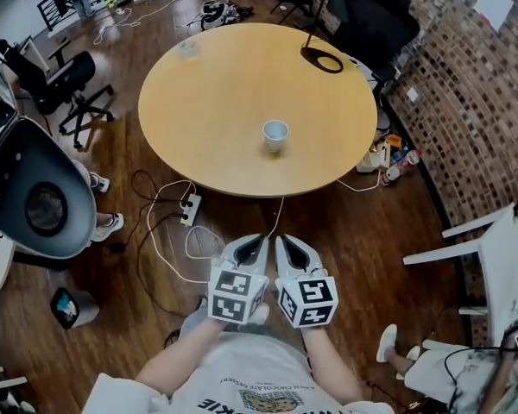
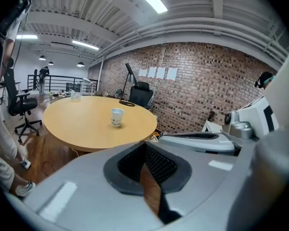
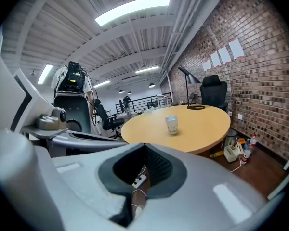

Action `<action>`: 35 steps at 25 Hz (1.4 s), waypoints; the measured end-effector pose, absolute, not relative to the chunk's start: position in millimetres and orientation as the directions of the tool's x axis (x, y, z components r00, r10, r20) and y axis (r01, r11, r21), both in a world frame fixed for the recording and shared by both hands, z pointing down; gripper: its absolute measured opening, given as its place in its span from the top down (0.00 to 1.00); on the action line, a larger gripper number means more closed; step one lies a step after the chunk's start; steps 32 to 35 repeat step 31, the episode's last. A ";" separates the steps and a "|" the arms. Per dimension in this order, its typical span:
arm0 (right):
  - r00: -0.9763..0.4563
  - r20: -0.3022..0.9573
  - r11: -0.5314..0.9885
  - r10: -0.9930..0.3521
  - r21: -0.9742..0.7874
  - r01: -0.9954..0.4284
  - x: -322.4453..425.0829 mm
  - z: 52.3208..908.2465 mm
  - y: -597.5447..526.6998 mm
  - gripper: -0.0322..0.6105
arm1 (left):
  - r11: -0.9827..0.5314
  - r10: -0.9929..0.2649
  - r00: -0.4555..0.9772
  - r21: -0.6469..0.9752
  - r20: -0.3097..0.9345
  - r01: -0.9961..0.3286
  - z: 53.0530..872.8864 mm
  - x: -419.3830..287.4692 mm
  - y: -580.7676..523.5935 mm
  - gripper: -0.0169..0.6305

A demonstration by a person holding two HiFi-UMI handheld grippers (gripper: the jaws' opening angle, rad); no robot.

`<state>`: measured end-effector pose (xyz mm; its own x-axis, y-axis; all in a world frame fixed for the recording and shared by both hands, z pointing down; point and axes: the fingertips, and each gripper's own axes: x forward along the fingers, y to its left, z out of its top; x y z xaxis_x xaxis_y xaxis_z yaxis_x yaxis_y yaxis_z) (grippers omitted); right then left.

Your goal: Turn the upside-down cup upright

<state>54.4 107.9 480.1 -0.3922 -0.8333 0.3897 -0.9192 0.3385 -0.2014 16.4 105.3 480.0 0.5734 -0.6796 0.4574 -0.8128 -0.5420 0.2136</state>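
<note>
A white paper cup [image 1: 275, 134] with a faint print stands mouth up on the round wooden table [image 1: 207, 84], a little right of its middle. It also shows in the left gripper view [image 2: 117, 117] and the right gripper view [image 3: 172, 124]. Both grippers hang side by side over the floor, short of the table's near edge and well back from the cup. My left gripper [image 1: 259, 239] is shut with nothing in it, its tips together [image 2: 144, 146]. My right gripper [image 1: 281, 239] is shut and empty too [image 3: 144, 146].
A black ring-shaped lamp base [image 1: 322, 59] and a small clear cup [image 1: 188, 48] sit at the table's far side. A power strip [image 1: 190, 208] and cables lie on the wood floor below the near edge. Office chairs [image 1: 73, 84] stand left, a white chair [image 1: 492, 257] right.
</note>
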 end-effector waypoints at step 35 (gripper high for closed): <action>-0.380 0.373 0.337 -0.846 -0.177 -0.925 19.7 455.4 147.8 0.95 | -0.576 -0.673 0.594 0.191 0.441 -0.795 455.4 -13.1 148.5 0.97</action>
